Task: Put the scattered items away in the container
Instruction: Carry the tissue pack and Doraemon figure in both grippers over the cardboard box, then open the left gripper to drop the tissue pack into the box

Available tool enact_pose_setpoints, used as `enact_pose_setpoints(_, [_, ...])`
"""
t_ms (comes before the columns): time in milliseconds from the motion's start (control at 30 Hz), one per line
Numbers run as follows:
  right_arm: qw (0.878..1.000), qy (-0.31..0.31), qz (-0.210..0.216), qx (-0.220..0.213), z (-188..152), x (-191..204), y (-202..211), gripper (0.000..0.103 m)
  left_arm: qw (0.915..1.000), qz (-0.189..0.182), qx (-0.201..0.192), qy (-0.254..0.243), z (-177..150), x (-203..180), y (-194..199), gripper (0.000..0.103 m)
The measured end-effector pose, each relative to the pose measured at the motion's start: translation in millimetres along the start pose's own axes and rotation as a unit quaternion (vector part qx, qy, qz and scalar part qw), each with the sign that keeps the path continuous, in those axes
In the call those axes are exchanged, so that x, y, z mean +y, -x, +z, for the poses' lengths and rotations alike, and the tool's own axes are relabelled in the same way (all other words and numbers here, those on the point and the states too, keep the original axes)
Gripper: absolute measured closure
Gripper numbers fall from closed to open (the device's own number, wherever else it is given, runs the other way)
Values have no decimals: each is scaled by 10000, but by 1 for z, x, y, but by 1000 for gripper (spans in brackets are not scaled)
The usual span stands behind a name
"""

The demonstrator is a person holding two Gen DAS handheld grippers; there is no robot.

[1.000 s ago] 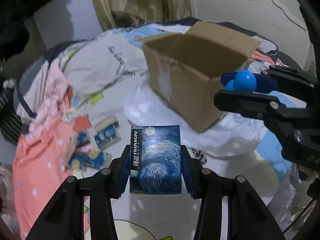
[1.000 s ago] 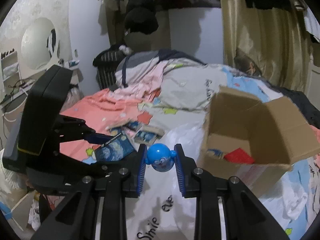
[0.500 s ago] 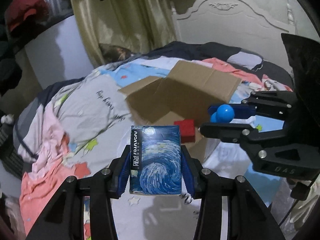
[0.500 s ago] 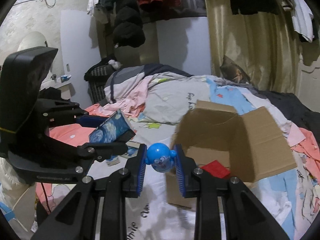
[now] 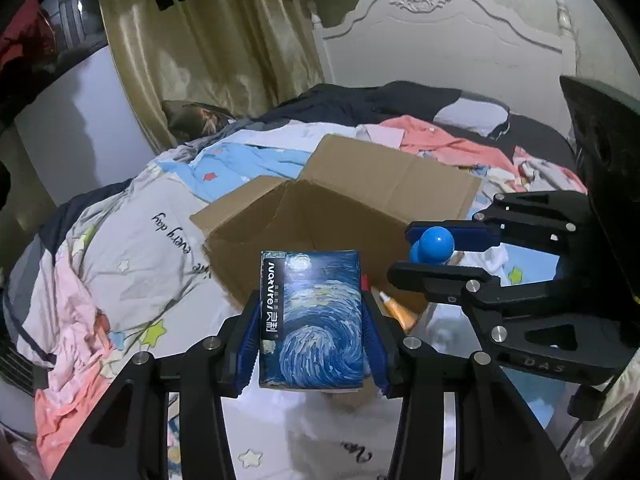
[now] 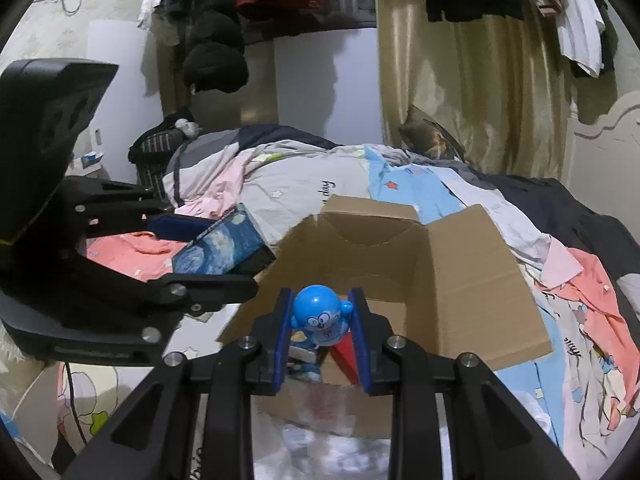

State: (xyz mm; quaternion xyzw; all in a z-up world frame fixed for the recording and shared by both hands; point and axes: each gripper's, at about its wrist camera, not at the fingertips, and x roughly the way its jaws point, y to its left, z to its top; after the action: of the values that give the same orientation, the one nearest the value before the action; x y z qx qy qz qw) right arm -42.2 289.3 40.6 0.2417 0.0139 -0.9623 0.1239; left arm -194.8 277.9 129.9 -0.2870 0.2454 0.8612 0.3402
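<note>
While both claws sit above the bed, we note that each one is loaded. Our left gripper (image 5: 312, 320) is clamped on the starry-night box (image 5: 312, 316), with its blue pads pressing the two long side faces; the box stands upright between them, printed spine toward 9 o'clock. Our right gripper (image 6: 320, 320) is clamped on the blue cartoon figurine (image 6: 320, 316), whose face points toward the camera.

We see the cardboard box (image 6: 460, 280) resting open on the bedding (image 6: 300, 184), flaps raised. From the right wrist view, the figurine hangs at the near rim of the carton, at 6 o'clock of its opening. A red item (image 6: 344, 354) and some blue-printed pieces (image 6: 304, 360) lie on the carton floor, partly hidden by the pads.

From the left wrist view, the carton lies at 12 o'clock beyond the starry-night box, and an orange tube (image 5: 396, 308) shows inside it at 3 o'clock of the held box. The right gripper enters that view from 3 o'clock, carrying the figurine near the carton's right edge.

A curtain (image 5: 208, 48) and a white headboard (image 5: 440, 40) stand behind the bed.
</note>
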Motion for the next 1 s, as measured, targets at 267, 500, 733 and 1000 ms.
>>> enact_pose_setpoints(267, [9998, -66, -158, -51, 5, -25, -13, 77, 9999, -161, -2, 52, 22, 10, -27, 56])
enact_pose_setpoints(500, [9997, -27, -239, -3, 7, -37, -29, 77, 9997, -181, 110, 71, 33, 10, -63, 56])
enact_pose_setpoints(733, [9993, -318, -191, -38, 3, -59, -50, 77, 9984, -165, 413, 340, 33, 21, -93, 53])
enact_pose_setpoints(1000, [9988, -458, -185, -59, -3, -64, -54, 77, 9982, 197, 425, 371, 27, 16, -110, 21])
